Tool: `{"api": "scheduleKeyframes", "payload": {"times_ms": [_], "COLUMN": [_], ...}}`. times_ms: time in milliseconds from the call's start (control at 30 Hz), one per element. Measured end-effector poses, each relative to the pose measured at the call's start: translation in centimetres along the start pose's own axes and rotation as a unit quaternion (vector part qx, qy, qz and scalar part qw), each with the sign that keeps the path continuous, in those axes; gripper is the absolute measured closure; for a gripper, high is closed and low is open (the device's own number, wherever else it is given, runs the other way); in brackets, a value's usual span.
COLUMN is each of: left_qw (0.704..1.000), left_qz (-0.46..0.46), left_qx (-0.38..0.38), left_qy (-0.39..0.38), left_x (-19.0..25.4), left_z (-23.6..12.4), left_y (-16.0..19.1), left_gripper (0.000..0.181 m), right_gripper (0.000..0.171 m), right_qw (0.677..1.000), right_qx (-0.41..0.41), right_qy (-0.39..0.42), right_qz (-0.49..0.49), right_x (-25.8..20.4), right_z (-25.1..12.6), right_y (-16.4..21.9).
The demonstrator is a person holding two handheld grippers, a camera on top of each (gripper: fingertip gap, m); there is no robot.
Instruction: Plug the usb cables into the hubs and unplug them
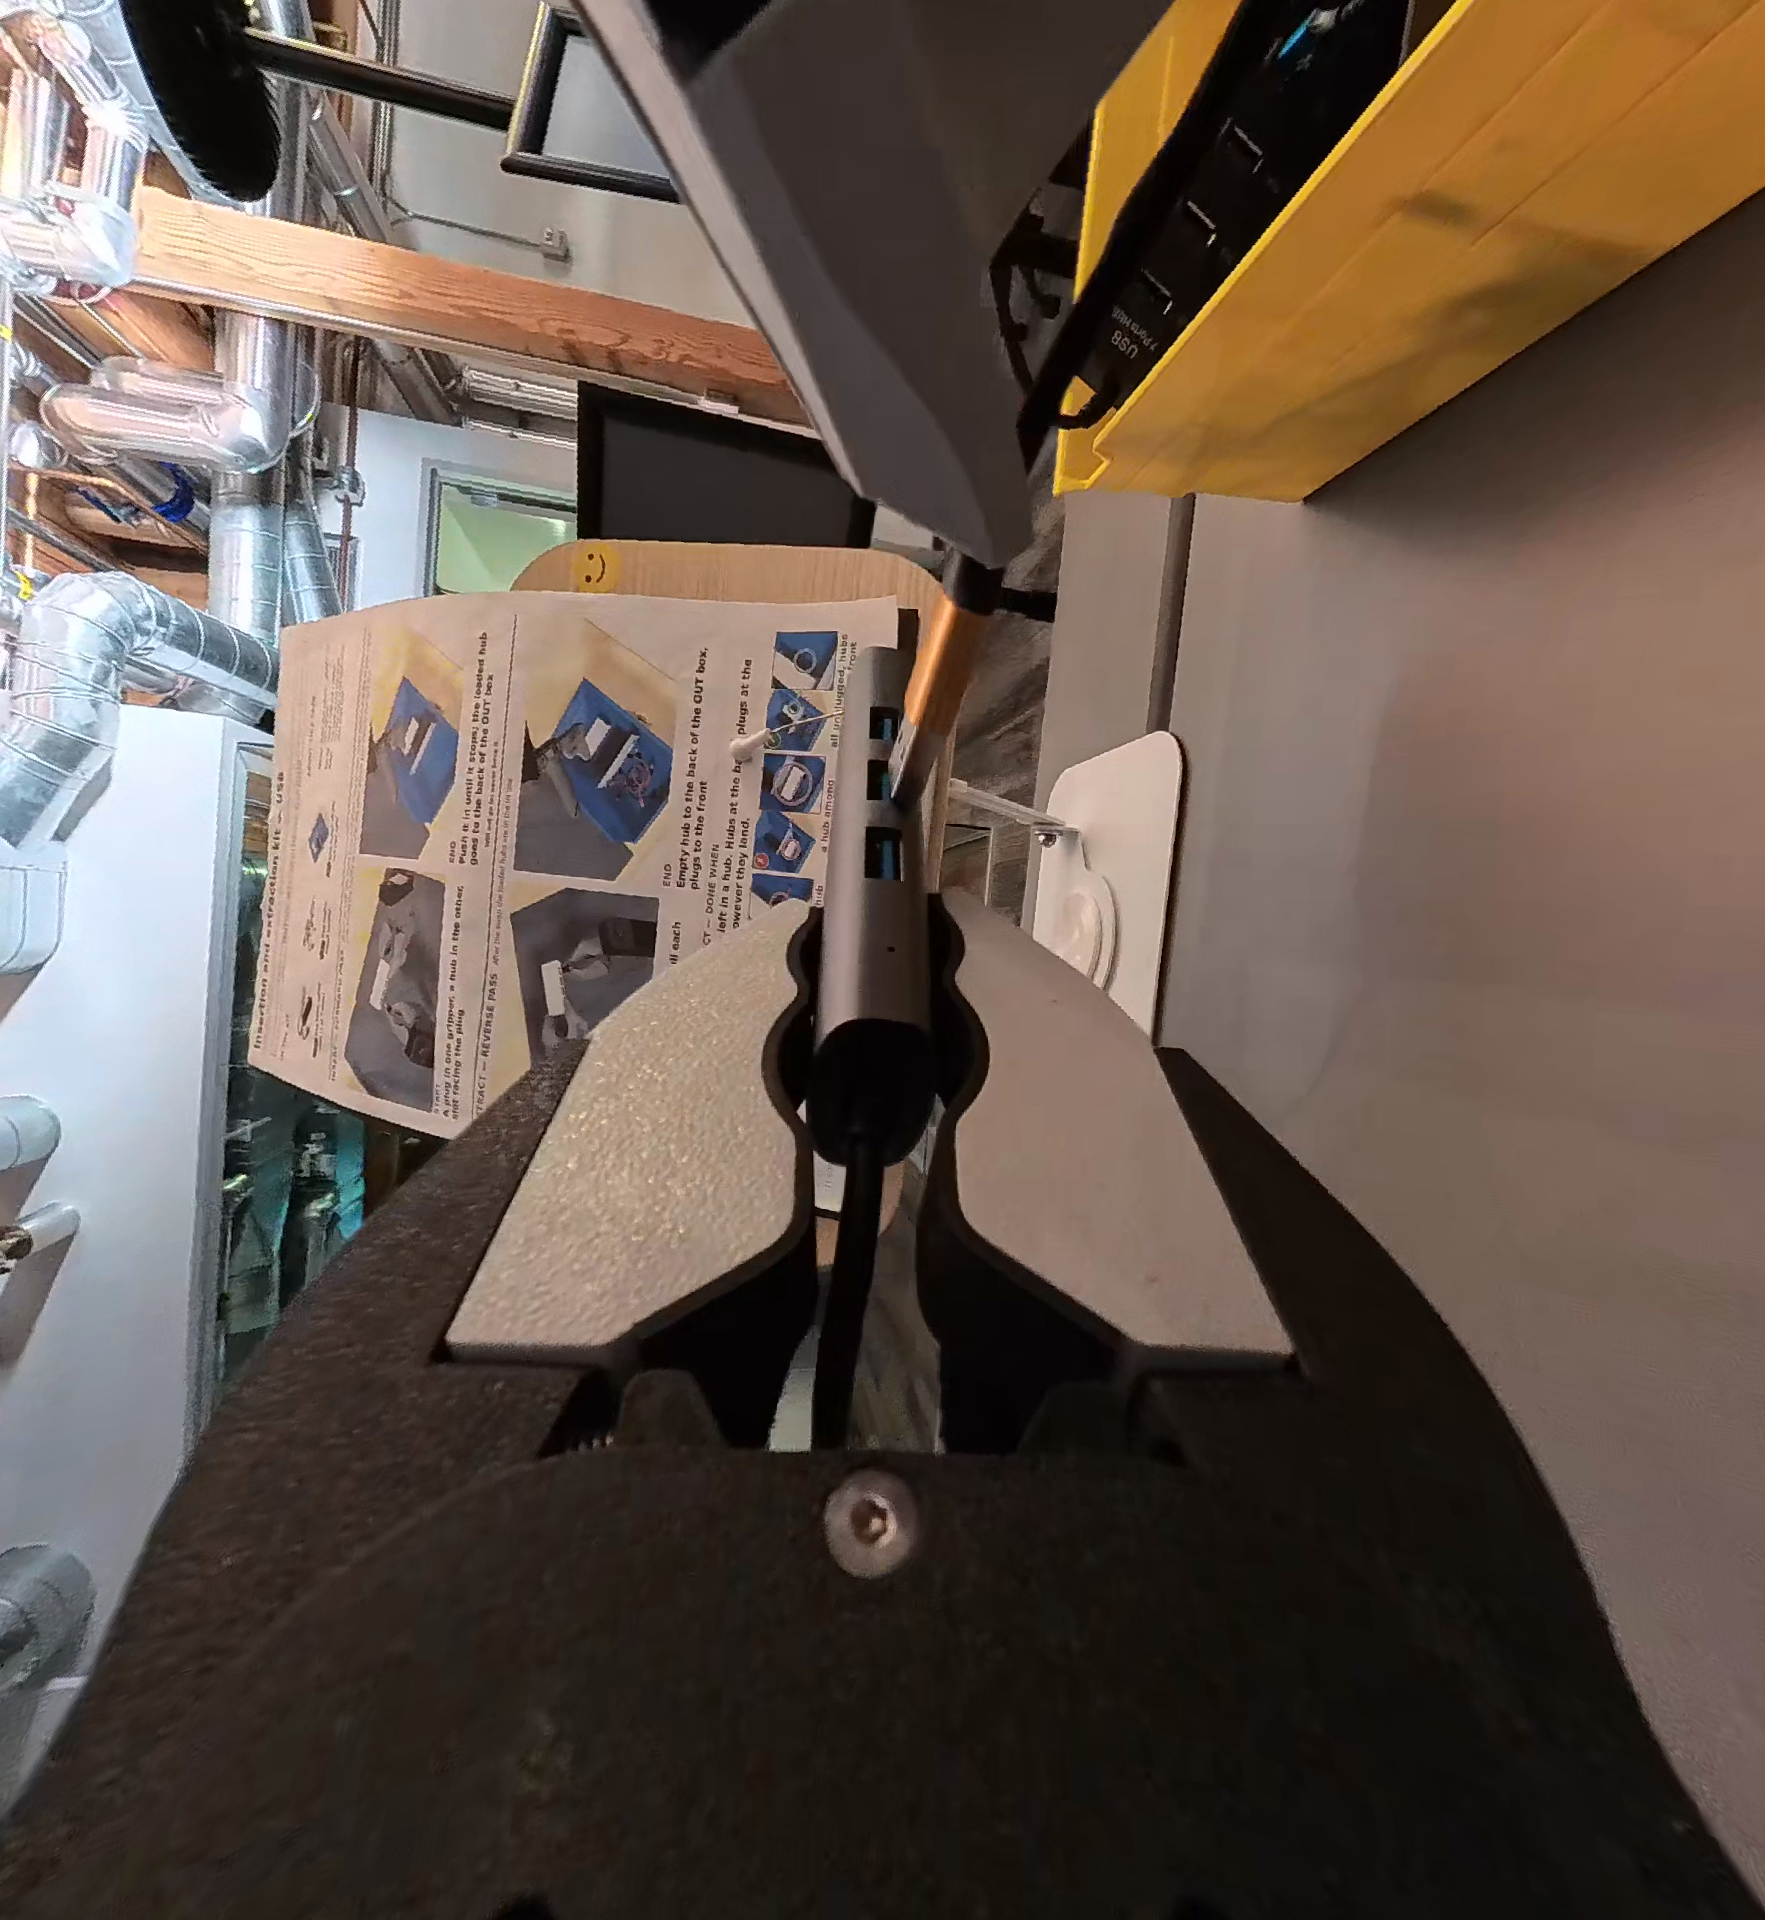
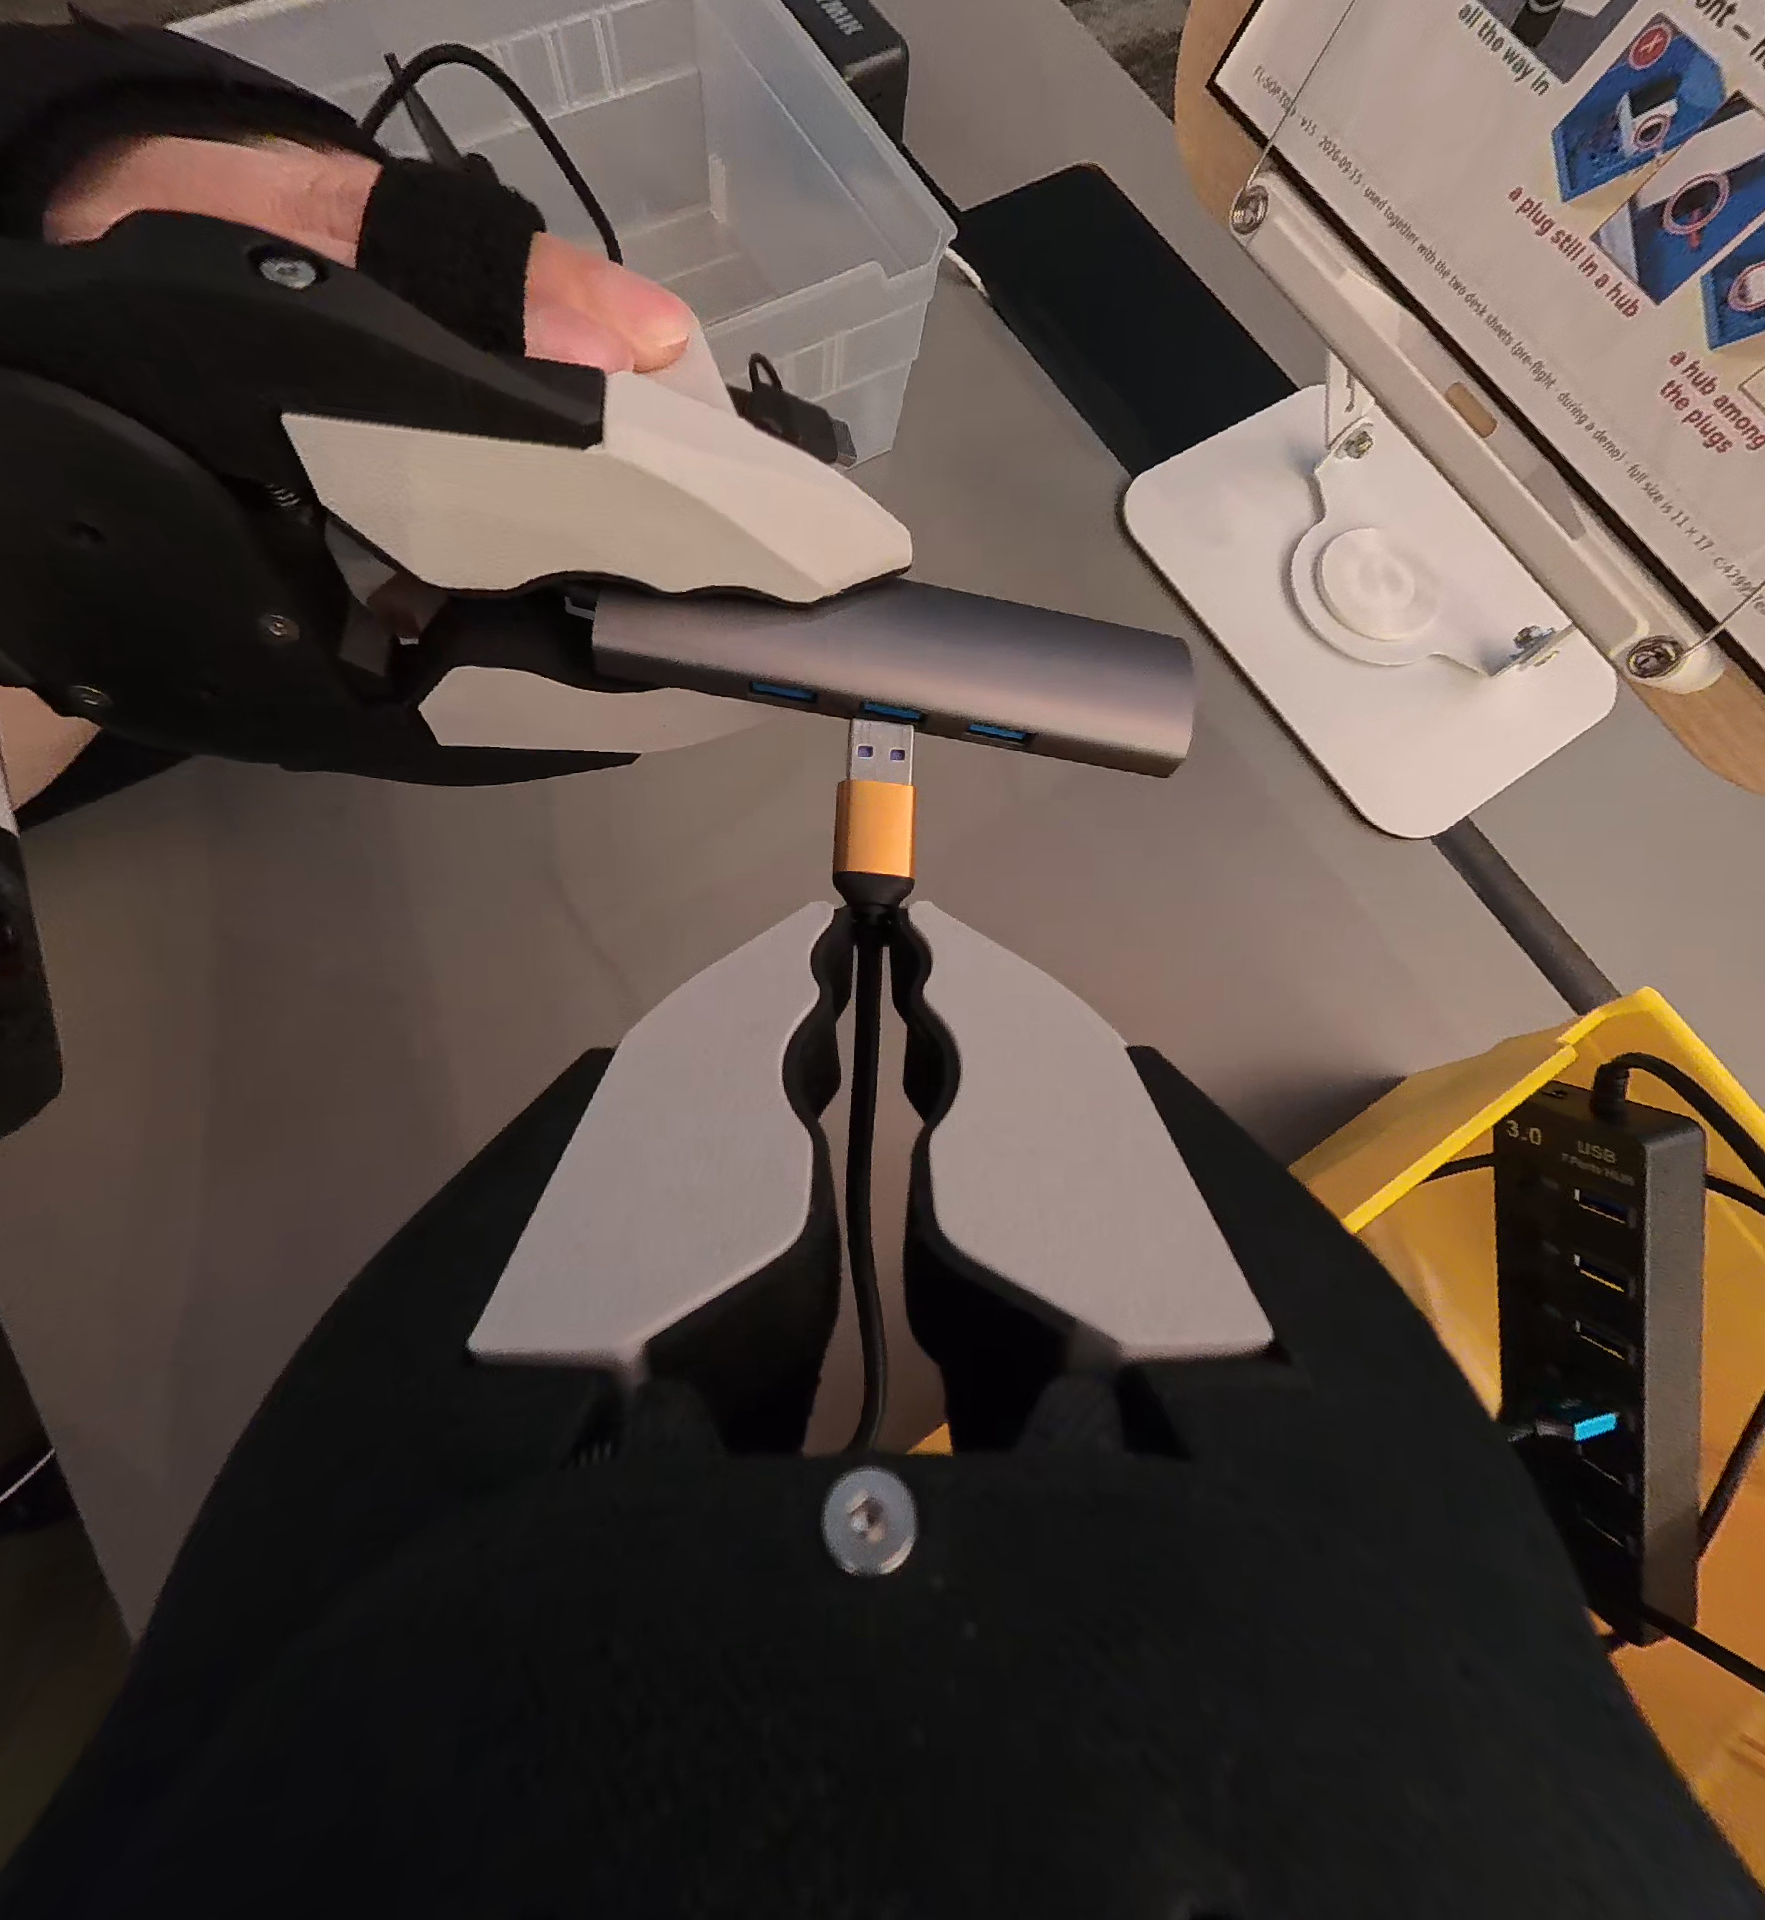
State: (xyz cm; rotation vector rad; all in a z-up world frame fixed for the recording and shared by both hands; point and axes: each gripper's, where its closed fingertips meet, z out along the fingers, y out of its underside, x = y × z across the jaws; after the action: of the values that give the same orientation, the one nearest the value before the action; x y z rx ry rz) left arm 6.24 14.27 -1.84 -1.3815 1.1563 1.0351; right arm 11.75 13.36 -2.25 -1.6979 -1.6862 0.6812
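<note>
My left gripper (image 1: 870,914) is shut on a slim grey USB hub (image 1: 862,883) with blue ports, held above the grey table. The same hub (image 2: 919,649) shows in the right wrist view, lying crosswise in the left gripper (image 2: 753,644). My right gripper (image 2: 873,909) is shut on a black cable just behind its orange USB plug (image 2: 875,826). The plug's metal tip is at the mouth of the hub's middle port, most of it still outside. In the left wrist view the orange plug (image 1: 940,675) meets the hub from the right.
A yellow bin (image 2: 1460,1164) at the lower right holds a black multi-port hub (image 2: 1595,1351) with a cable plugged in. A clear plastic bin (image 2: 753,208) with cables stands behind the left gripper. An instruction sheet (image 2: 1636,260) on a white stand (image 2: 1377,623) is at the back right. The tips of one gripper are about 6 cm away from the tips of the other.
</note>
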Motion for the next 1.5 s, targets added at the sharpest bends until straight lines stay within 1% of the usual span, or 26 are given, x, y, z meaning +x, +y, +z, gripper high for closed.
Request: {"api": "scheduleKeyframes", "payload": {"times_ms": [367, 467, 700, 867, 1000, 1233, 1333, 1500], "left_qw": [1.0, 1.0, 0.998, 0.994, 0.993, 0.992, 0.99, 0.99], "left_qz": [0.016, 0.006, -0.06, -0.102, -0.111, -0.116, -0.134, -0.135], "left_qx": [-0.005, -0.011, -0.025, -0.025, -0.028, -0.03, -0.023, -0.021], "left_qy": [0.0, 0.001, -0.013, -0.024, -0.031, -0.033, -0.032, -0.032], "left_x": [0.5, 0.5, -0.7, -1.7, -2.1, -2.1, -2.2, -2.3], "left_z": [0.2, 0.3, 0.3, -0.1, -0.2, -0.2, -0.2, -0.4], "left_y": [-0.4, -0.3, 0.3, 0.6, 0.7, 0.8, 0.7, 0.6], "left_gripper": [0.164, 0.164, 0.164, 0.165, 0.165, 0.165, 0.165, 0.165], "right_gripper": [0.163, 0.163, 0.163, 0.163, 0.163, 0.163, 0.163, 0.163], "right_qw": [1.0, 1.0, 0.996, 0.986, 0.98, 0.979, 0.98, 0.979], "right_qx": [-0.001, 0.007, 0.093, 0.169, 0.196, 0.201, 0.198, 0.201], "right_qy": [-0.002, 0.001, 0.003, 0.009, 0.02, 0.02, 0.02, 0.005], "right_qz": [0.01, 0.01, 0.013, 0.007, -0.009, -0.022, -0.028, -0.022], "right_x": [0.3, 0.5, 0.8, 0.9, 0.8, 0.6, 0.6, 0.6], "right_z": [0.1, 0.0, -0.6, -1.4, -1.6, -1.5, -1.5, -1.6], "right_y": [0.2, 0.0, -2.4, -4.4, -5.0, -5.1, -5.0, -5.0]}}
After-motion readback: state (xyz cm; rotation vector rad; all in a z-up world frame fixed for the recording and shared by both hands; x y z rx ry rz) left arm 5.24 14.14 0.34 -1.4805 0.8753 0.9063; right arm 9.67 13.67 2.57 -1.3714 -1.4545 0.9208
